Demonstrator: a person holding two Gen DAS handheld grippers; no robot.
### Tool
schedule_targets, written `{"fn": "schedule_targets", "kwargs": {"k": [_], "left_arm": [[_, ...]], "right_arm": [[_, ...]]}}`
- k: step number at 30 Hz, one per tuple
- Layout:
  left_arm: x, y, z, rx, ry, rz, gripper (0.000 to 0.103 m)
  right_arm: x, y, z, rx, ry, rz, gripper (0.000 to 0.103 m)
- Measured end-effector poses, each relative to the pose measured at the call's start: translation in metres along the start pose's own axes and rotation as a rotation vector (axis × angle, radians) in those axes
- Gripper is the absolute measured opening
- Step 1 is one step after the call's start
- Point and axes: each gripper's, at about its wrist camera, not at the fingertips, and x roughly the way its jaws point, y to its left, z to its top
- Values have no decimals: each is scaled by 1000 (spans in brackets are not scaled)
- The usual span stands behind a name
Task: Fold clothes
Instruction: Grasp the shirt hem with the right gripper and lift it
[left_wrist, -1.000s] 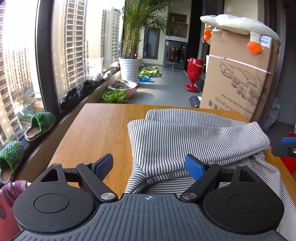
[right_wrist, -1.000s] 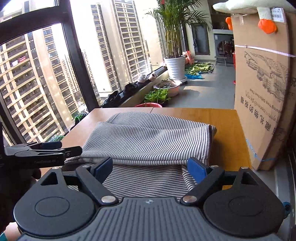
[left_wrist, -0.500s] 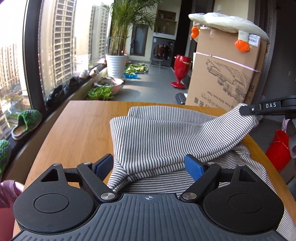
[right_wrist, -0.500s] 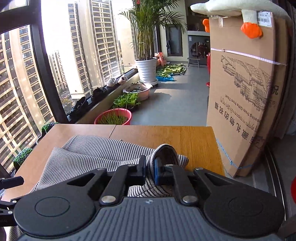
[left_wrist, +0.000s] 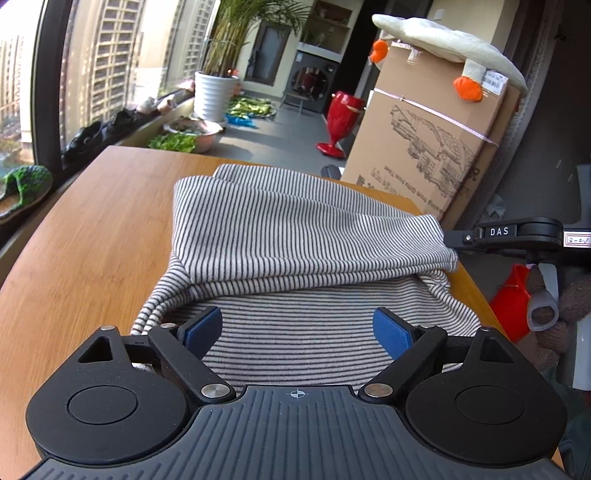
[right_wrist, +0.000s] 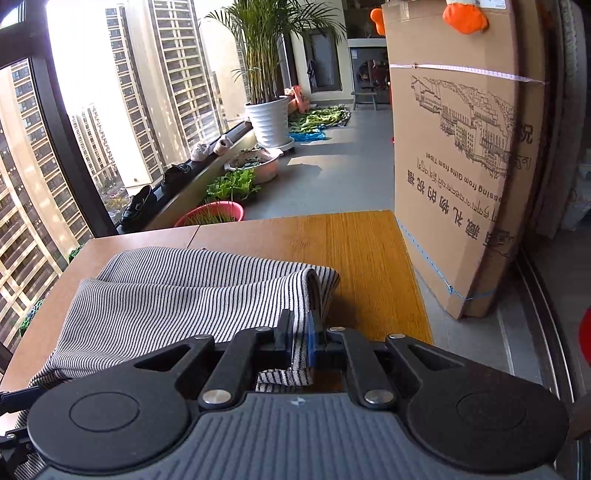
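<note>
Both right fingers (right_wrist: 286, 334) pinch the striped garment (right_wrist: 177, 295); left gripper (left_wrist: 297, 328) gapes wide.

Counter: warm wooden top (left_wrist: 92, 221), sunlit on its far right part (right_wrist: 354, 251).
Window: tall dark-framed glass (right_wrist: 48, 122) along the left, high-rise towers outside.
Sill: shoes (right_wrist: 140, 203) and green slippers (left_wrist: 26, 184) lined along it.
Floor: grey (right_wrist: 332, 177), bright sun patches.
Plants: palm in a white ribbed pot (right_wrist: 267, 123); greens in a pink basin (right_wrist: 212, 214) (a second basin behind).
Right side: big printed cardboard box (left_wrist: 432, 147), a plush toy (left_wrist: 450, 40) draped on top.
Back: red stool (left_wrist: 341, 122), washing machine (left_wrist: 308, 86).
</note>
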Motion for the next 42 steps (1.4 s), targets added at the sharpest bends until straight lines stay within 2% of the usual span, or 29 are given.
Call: {"fn": "schedule_targets", "kwargs": {"k": [3, 4, 7, 13, 18, 20, 23, 25, 30, 35, 42], "left_arm": [[1, -3, -4, -2, 10, -11, 93], [1, -4, -5, -2, 13, -15, 93], [2, -6, -8, -4, 19, -23, 93], [5, -3, -9, -22, 28, -14, 93], [8, 4, -12, -54, 42, -22, 93], [0, 7, -3, -54, 8, -22, 93], [-15, 11, 15, -49, -59, -20, 93], [-26, 10, 28, -36, -93, -14, 94], [-45, -1, 54, 7, -144, 11, 94], [-54, -5, 65, -11, -126, 13, 95], [-55, -2, 61, -7, -107, 23, 96]], "right_arm": [[-1, -4, -7, 4, 6, 3, 8], [-2, -4, -8, 8, 2, 16, 12], [-7, -2, -9, 14, -2, 57, 41], [3, 12, -20, -32, 28, 75, 48], [8, 21, -25, -67, 22, 43, 46], [6, 27, -25, -113, 9, 25, 36], [2, 31, -25, -145, 0, 12, 27], [0, 32, -25, -145, -6, 9, 25], [2, 31, -29, -159, -15, 9, 25], [2, 30, -31, -159, -18, 13, 25], [3, 31, -33, -156, -18, 11, 25]]}}
